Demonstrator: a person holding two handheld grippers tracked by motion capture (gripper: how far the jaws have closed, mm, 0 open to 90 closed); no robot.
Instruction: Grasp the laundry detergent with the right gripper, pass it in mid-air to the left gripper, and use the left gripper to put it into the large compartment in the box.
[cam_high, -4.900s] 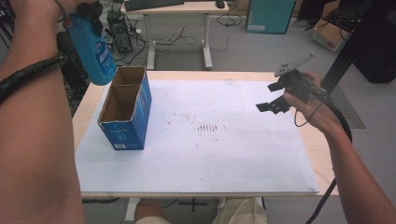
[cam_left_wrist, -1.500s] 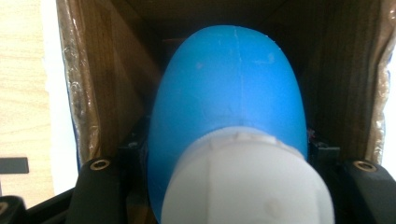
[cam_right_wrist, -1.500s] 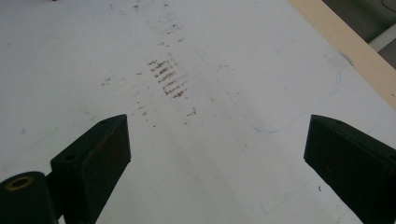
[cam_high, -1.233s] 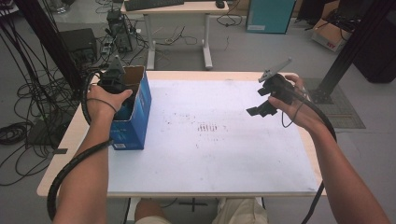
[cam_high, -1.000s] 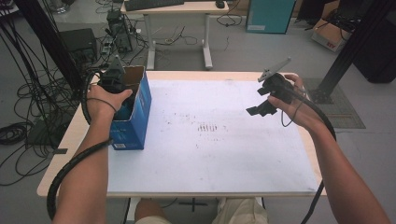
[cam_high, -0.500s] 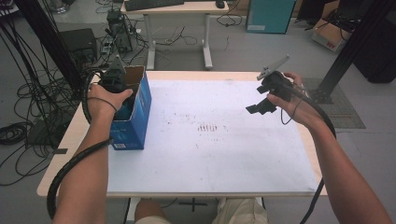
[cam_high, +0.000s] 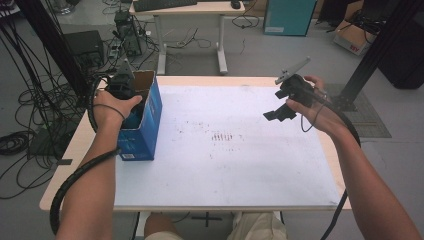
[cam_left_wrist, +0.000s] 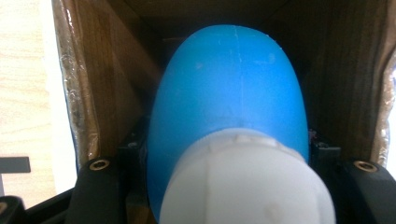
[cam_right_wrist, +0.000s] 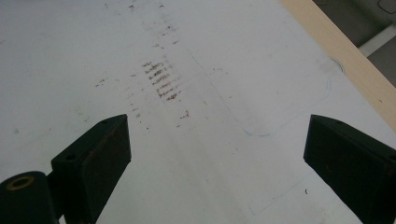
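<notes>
Blue bottle (cam_left_wrist: 229, 102) with white cap (cam_left_wrist: 247, 182) sits inside the open cardboard box (cam_high: 147, 117) at the table's left edge, left gripper (cam_high: 120, 85) fingers clenched on it. Placement looks nearly done; release and withdrawal remain. Right gripper (cam_high: 280, 107) hovers released at right. White scuffed sheet (cam_high: 240, 150) covers the table (cam_high: 332, 155); cables and desks beyond.

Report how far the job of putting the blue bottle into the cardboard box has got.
Done: the blue bottle is already down inside the cardboard box. In hand: the left gripper is shut on the bottle, its jaws flanking it inside the box walls. Left: letting go and lifting out. The right gripper hangs open over the white table sheet, holding nothing.
</notes>
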